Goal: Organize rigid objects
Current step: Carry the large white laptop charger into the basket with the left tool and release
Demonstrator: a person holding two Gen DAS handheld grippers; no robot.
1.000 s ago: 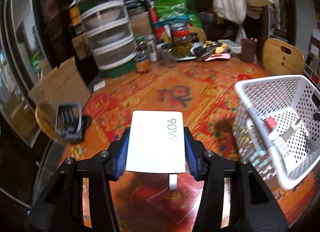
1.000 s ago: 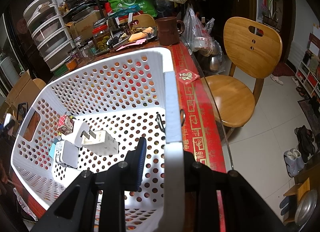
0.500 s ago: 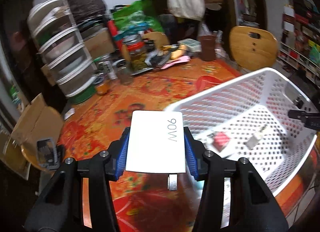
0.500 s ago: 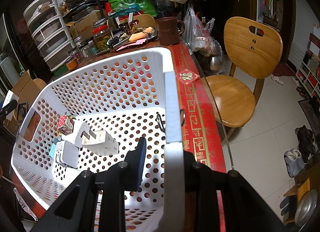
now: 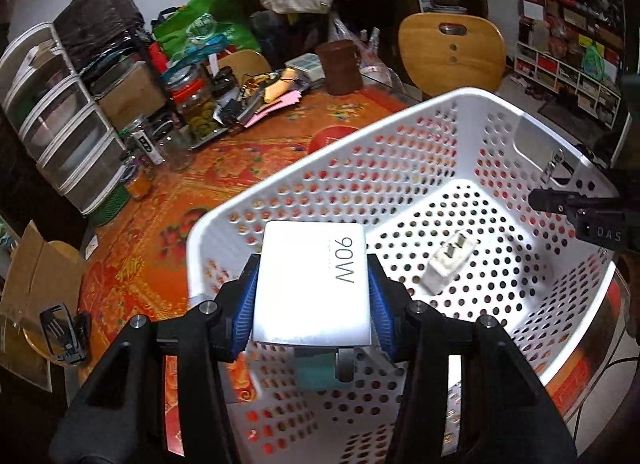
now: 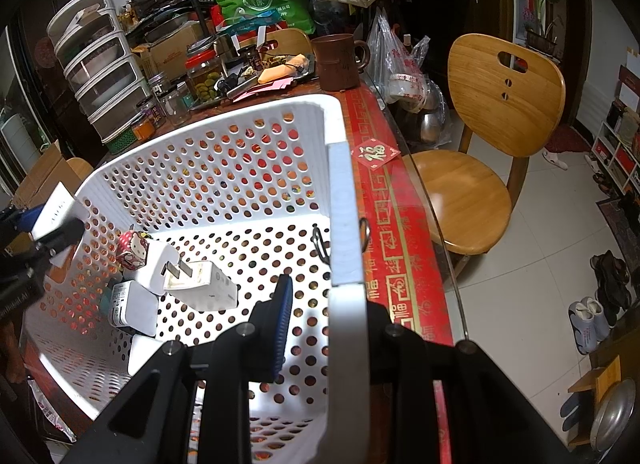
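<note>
Table (image 5: 248, 168) under a red-orange patterned cloth was cluttered; left gripper (image 5: 312, 296) clamped a white square charger (image 5: 312, 284), right gripper (image 6: 320, 304) pinched the white perforated plastic basket's (image 6: 344, 200) rim.

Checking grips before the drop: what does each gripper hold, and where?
Left gripper clamps the white 90W charger by its two side faces. Right gripper pinches the white basket by its rim wall.

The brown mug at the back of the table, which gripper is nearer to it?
Right. The right gripper is clamped on the white basket wall on the brown mug's side; the left gripper, holding the white charger, is over the basket's opposite wall.
</note>
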